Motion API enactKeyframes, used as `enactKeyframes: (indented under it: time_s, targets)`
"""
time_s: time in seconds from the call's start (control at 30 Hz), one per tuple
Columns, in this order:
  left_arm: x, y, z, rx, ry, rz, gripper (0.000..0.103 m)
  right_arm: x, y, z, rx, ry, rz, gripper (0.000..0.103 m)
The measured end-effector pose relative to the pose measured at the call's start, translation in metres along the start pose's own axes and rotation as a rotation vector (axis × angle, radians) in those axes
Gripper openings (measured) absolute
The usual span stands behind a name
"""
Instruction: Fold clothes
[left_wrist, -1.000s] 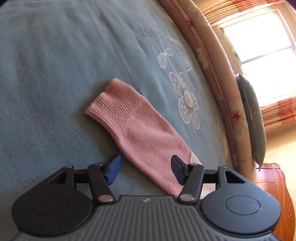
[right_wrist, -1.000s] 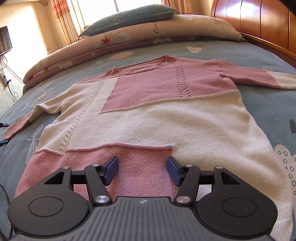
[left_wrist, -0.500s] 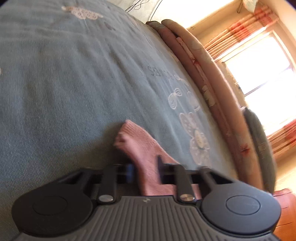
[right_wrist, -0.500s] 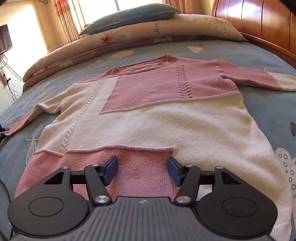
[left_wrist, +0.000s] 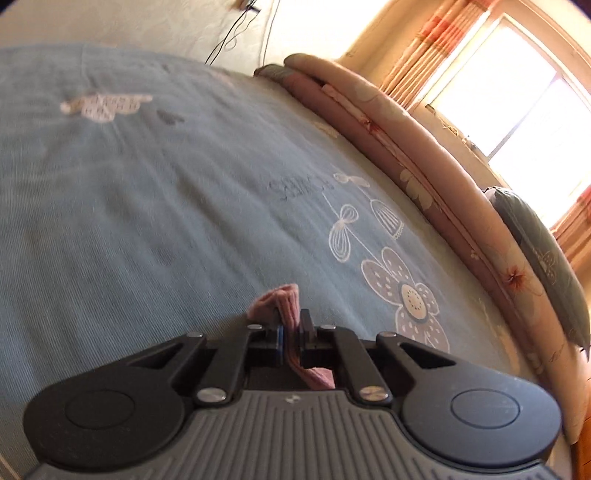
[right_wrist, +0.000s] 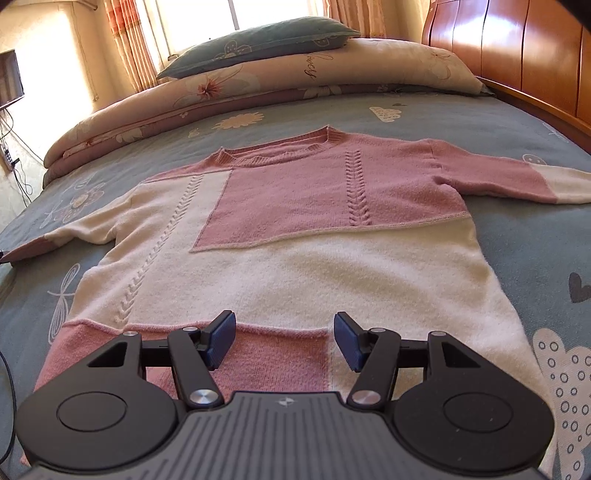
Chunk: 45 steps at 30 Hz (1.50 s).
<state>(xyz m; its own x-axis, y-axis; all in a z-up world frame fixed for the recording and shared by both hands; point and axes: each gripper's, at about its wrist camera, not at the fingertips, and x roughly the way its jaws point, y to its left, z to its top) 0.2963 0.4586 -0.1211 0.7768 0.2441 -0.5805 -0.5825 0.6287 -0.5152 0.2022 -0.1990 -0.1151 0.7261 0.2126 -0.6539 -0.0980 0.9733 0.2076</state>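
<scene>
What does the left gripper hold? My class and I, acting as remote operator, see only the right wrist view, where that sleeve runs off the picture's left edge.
Observer: The left gripper is shut on the pink cuff of the sweater's sleeve.
Operator: Is the cuff flat on the bed?
Observer: No, it stands bunched above the closed jaws, over the blue bedspread.
Operator: What lies beyond it?
Observer: A flower print on the bedspread, then a rolled floral quilt.
</scene>
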Motion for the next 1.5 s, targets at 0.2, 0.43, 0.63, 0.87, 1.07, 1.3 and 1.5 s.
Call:
enactKeyframes:
  time_s: [0.2, 0.43, 0.63, 0.87, 1.07, 1.3, 1.5]
  targets:
    - [0.000, 0.026, -0.010, 0.002, 0.048, 0.048, 0.014, 0.001, -0.005, 0.000, 0.011, 0.001, 0.014, 0.064]
    - [-0.043, 0.000, 0.010, 0.064, 0.023, 0.070, 0.015, -0.003, -0.011, 0.000, 0.047, -0.011, 0.038, 0.064]
    - [-0.050, -0.121, -0.034, 0.272, 0.188, -0.231, 0.040, -0.006, -0.001, 0.000, 0.027, -0.010, 0.073, 0.064]
    - [-0.010, -0.220, -0.148, 0.452, 0.394, -0.384, 0.041, -0.014, -0.008, 0.001, 0.017, -0.018, 0.081, 0.064]
    - [0.004, -0.201, -0.168, 0.506, 0.355, -0.307, 0.043, -0.015, -0.027, -0.002, 0.048, -0.015, 0.091, 0.064]
    - [-0.029, -0.195, -0.154, 0.566, 0.371, -0.186, 0.052, -0.023, -0.047, -0.004, 0.147, -0.018, 0.131, 0.064]
    - [-0.092, -0.226, -0.183, 0.737, 0.340, -0.233, 0.066, -0.059, -0.041, 0.003, 0.074, -0.044, 0.163, 0.066]
